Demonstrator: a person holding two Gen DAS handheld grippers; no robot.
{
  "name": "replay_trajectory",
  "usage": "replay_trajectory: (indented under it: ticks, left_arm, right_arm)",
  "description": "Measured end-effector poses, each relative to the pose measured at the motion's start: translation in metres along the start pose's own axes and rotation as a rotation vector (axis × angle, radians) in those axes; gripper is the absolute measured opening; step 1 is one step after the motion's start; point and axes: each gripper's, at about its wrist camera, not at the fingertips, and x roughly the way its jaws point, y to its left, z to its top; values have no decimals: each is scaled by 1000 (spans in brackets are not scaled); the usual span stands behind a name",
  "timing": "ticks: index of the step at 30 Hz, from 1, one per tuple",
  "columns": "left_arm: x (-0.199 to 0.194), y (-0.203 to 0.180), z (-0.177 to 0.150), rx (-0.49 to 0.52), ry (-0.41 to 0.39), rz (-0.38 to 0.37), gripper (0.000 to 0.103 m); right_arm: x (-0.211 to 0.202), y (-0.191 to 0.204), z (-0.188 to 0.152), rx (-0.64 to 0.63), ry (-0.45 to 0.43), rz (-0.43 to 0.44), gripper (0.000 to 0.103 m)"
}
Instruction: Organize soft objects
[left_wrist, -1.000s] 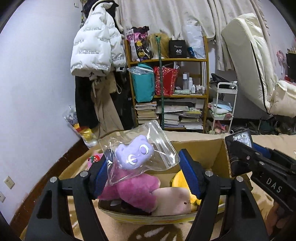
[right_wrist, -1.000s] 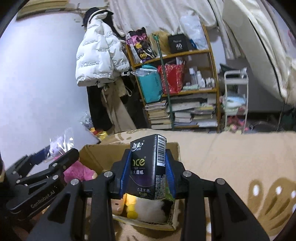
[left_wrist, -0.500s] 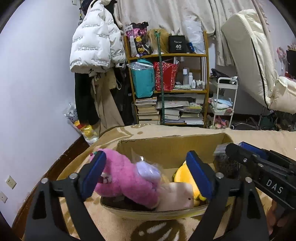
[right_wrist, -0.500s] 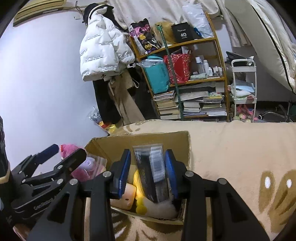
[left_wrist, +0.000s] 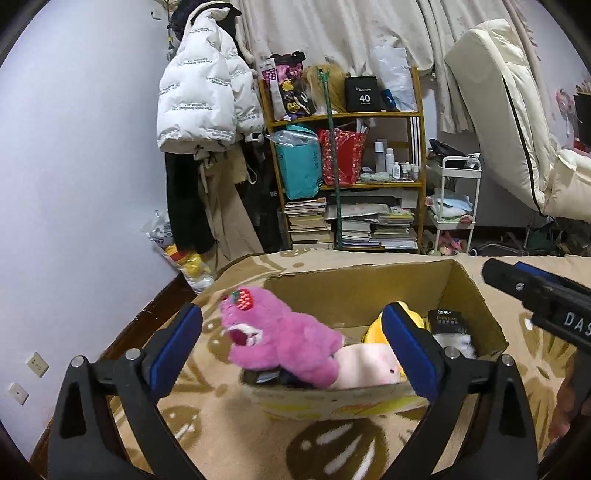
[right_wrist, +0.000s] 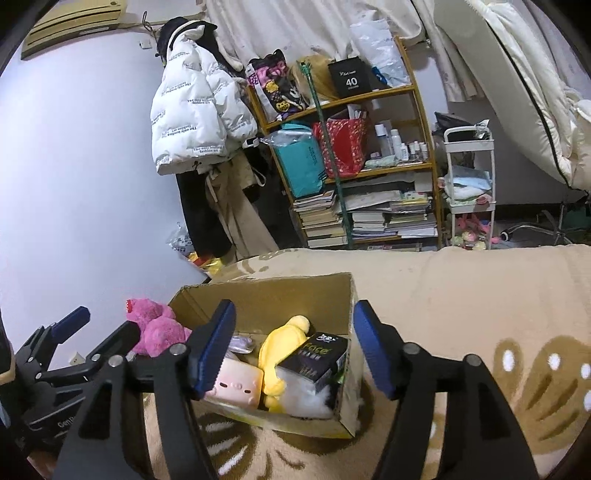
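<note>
A second ago each gripper carried something over the cardboard box (right_wrist: 343, 295): the left gripper (left_wrist: 291, 347) pinched a clear bag with a small purple plush inside, the right gripper (right_wrist: 293, 347) a dark tissue pack. Both loads are now let go. The left jaws stand wide apart with nothing between them, and so do the right jaws. The tissue pack (right_wrist: 317, 356) now lies tilted in the right end of the box, resting on something white and fluffy, beside the yellow plush (right_wrist: 280, 341). The bagged purple plush (right_wrist: 242, 341) shows only as a sliver of clear plastic deep in the box, behind the square pink plush (right_wrist: 236, 384); in the left wrist view it is hidden. The big pink plush bear (left_wrist: 280, 339) sprawls over the left rim, half out. Judging from this, both drops have landed, and the box sits on the patterned beige blanket (right_wrist: 461, 295) with its soft things gathered; the overhanging bear looks like the piece most in need of tucking in.
</note>
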Motion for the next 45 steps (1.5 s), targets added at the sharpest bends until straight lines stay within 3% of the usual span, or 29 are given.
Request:
replay_trajectory:
  ticks: [2, 11, 32, 45]
  left_arm:
    - [-7, 3, -2, 2, -5, 10, 98]
    - [-45, 13, -12, 22, -19, 41, 100]
    - [-125, 41, -35, -25, -36, 68, 100]
    - [-127, 49, -45, -35, -17, 77, 101]
  right_arm:
    - [-8, 2, 0, -8, -5, -8, 85]
    - [-50, 21, 0, -101, -45, -45, 103]
    - [-131, 46, -21, -216, -127, -93, 103]
    - [-150, 41, -31, -205, -168, -135, 103]
